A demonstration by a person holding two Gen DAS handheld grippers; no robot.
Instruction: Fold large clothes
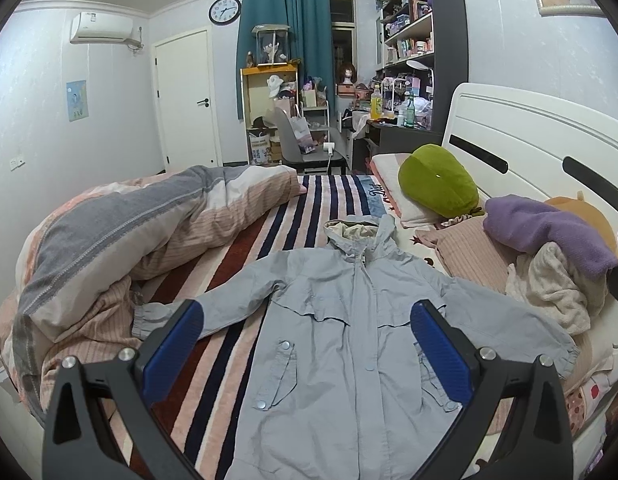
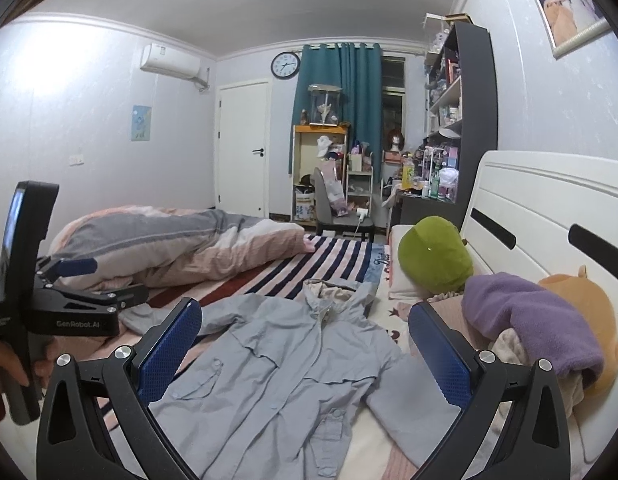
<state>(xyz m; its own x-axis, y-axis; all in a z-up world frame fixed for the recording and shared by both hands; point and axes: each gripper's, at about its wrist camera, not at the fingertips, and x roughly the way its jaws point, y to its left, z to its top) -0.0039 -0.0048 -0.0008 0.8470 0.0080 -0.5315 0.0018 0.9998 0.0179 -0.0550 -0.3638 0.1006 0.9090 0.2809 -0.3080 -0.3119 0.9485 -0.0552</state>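
Observation:
A light grey-blue hooded jacket (image 1: 341, 320) lies spread flat, front up, on the striped bed cover (image 1: 309, 204), hood toward the far end and both sleeves out to the sides. It also shows in the right wrist view (image 2: 277, 364). My left gripper (image 1: 307, 316) is open and empty, hovering above the jacket's chest. My right gripper (image 2: 305, 316) is open and empty above the jacket's right shoulder and sleeve. The left gripper (image 2: 85, 280) also shows at the left of the right wrist view, held by a hand.
A bunched pink and grey duvet (image 1: 121, 232) lies left of the jacket. A green plush (image 1: 437, 180), a purple cloth (image 1: 549, 232) and a cream garment (image 1: 557, 280) lie at the right by the white headboard (image 1: 529, 140). A chair (image 1: 305, 144) and shelves stand beyond the bed.

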